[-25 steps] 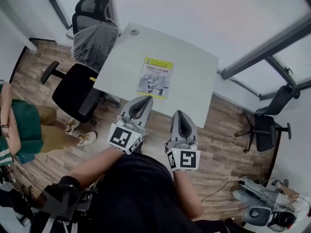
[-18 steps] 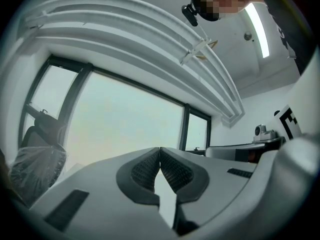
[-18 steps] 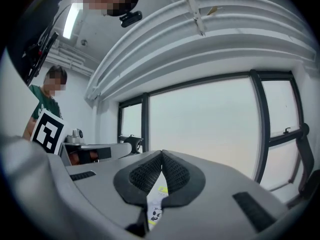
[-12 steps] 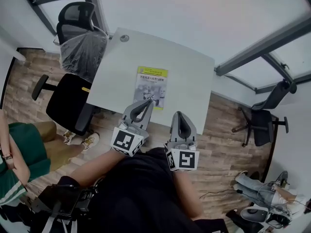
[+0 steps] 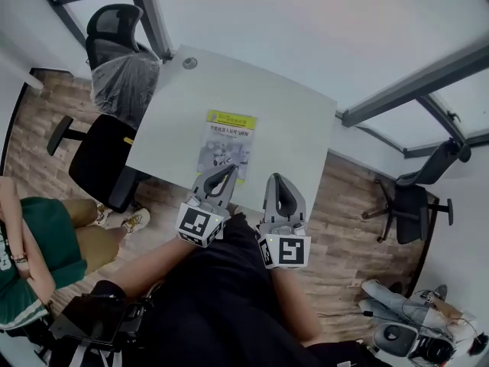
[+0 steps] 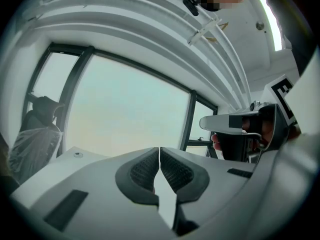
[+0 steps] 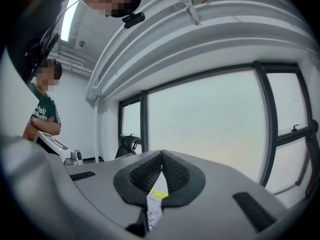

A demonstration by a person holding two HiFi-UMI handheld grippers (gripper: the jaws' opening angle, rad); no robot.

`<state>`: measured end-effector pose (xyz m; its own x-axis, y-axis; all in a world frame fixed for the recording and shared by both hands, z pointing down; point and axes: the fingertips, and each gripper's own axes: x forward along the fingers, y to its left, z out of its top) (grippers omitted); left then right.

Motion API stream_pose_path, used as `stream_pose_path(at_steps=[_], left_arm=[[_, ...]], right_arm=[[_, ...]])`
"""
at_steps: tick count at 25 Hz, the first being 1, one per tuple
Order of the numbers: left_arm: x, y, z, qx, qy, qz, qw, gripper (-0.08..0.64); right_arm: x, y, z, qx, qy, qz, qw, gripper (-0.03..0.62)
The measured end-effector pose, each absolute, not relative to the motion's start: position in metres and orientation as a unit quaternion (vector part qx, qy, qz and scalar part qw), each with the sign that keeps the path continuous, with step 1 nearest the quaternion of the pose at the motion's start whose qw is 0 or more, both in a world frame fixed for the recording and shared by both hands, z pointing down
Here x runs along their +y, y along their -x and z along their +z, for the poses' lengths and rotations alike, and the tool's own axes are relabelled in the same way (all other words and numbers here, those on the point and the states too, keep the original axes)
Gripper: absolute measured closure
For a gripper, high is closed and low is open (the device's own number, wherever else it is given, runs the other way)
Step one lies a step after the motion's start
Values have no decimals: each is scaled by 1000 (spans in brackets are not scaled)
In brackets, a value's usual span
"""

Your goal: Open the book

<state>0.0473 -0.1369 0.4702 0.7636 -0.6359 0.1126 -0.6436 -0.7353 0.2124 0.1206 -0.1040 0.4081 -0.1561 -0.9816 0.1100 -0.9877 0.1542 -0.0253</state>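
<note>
From above, the thin yellow-and-grey paperback book [image 5: 224, 145] lies closed on the white tabletop [image 5: 294, 121]. The clenched, empty right claw [image 7: 161, 156] lets only a sliver show in its own view; the clenched left claw [image 6: 159, 151] hides the book.

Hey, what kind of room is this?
Probably an office or small meeting room: a white table with a book on it, black swivel chairs around it, and big windows.

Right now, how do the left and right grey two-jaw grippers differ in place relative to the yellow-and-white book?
In the head view, the left gripper overlaps the book at its near edge. The right gripper is off to the book's side, over the white table. The left gripper slants inward; the right gripper points straight ahead. Both are shut and empty.
</note>
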Motion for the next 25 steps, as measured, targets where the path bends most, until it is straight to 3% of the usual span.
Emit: stream_pose_path(at_steps=[15,25], left_arm=[[-159,-105,557,-391,-907,106,116,543],[-160,-104,624,-411,-885,165,142,460]], right_arm=[[-135,-184,442,-798,-598,65,41,578],[-142,-198,465,-806,-584,77,54,578]])
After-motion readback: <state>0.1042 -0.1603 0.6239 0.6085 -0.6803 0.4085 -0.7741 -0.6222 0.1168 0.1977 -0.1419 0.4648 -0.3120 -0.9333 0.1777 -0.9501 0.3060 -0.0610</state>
